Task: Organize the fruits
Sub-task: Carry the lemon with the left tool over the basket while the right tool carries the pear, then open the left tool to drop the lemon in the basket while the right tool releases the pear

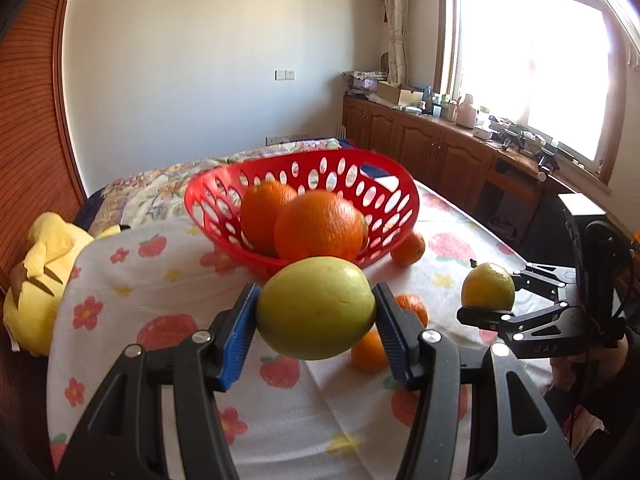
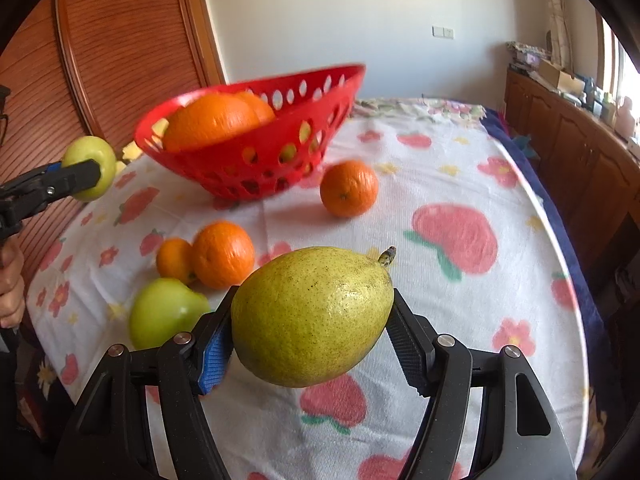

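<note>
My left gripper [image 1: 316,305] is shut on a green apple [image 1: 316,312], held above the flowered cloth just in front of the red perforated basket [image 1: 240,252]. Two large oranges [image 1: 320,226] lie in the basket. My right gripper [image 2: 314,314] is shut on a yellow-green pear [image 2: 312,320], stem pointing right. From the right wrist view, the basket [image 2: 200,162] is at upper left, and the left gripper [image 2: 86,178] holds its apple [image 2: 90,156] at the far left. Three oranges [image 2: 349,188] [image 2: 223,254] [image 2: 174,260] and a second green apple [image 2: 164,312] lie loose on the cloth.
The cloth-covered table [image 2: 460,320] drops off at its right edge. A yellow plush toy [image 1: 44,280] lies off its left side. Wooden cabinets [image 1: 440,152] with clutter run under the window. A wood-panelled door [image 2: 120,40] stands behind the basket. A person's hand [image 2: 12,292] grips the left handle.
</note>
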A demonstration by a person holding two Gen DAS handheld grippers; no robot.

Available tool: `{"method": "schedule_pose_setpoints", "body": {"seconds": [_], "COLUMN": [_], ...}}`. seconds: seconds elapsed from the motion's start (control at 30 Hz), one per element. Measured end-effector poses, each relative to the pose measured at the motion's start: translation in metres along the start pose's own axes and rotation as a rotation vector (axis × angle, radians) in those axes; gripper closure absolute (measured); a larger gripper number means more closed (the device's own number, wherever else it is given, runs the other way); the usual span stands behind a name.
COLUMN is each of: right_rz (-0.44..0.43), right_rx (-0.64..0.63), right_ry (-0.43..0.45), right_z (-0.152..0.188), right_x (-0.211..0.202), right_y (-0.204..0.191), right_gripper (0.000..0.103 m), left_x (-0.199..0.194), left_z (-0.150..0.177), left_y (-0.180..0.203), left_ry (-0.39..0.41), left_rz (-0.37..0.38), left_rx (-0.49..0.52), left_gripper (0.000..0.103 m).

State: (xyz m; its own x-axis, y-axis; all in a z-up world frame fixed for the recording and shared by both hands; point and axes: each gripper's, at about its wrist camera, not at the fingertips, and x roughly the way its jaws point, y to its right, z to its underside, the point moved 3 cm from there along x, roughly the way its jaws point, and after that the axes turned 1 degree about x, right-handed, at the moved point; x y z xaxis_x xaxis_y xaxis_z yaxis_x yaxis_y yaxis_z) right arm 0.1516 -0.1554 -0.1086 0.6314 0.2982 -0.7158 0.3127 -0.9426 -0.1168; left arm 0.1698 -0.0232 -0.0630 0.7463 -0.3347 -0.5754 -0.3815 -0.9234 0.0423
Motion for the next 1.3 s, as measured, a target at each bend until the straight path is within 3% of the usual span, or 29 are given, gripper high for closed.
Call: {"method": "schedule_pose_setpoints", "body": {"seconds": [0.37, 0.57, 0.9, 1.3], "right_rz": [-0.027, -0.046, -0.074, -0.053], "right_rx": [-0.104, -0.148, -0.204, -0.255], "right_ry": [0.128, 0.159, 0.087, -0.01], "right_z": [-0.088, -0.133, -0.169, -0.173], "right_x": [-0.038, -0.028, 0.036, 0.092], "right_y": [-0.009, -0.013, -0.021, -0.027], "right_gripper": [0.032, 0.032, 0.032, 0.031], "left_x": [0.005, 0.02, 0.059, 0.08], "left_z": [-0.043, -0.063, -0.071, -0.067], "left_y": [-0.015, -0.033, -0.051, -0.057], "left_ry": [0.056, 0.064, 0.028, 0.001], "left_rz": [-0.005, -0.016, -0.021, -0.01], "left_rx": [0.012, -0.001, -0.015, -0.018], "left_gripper": [0.047, 0.047, 0.047, 0.047]}}
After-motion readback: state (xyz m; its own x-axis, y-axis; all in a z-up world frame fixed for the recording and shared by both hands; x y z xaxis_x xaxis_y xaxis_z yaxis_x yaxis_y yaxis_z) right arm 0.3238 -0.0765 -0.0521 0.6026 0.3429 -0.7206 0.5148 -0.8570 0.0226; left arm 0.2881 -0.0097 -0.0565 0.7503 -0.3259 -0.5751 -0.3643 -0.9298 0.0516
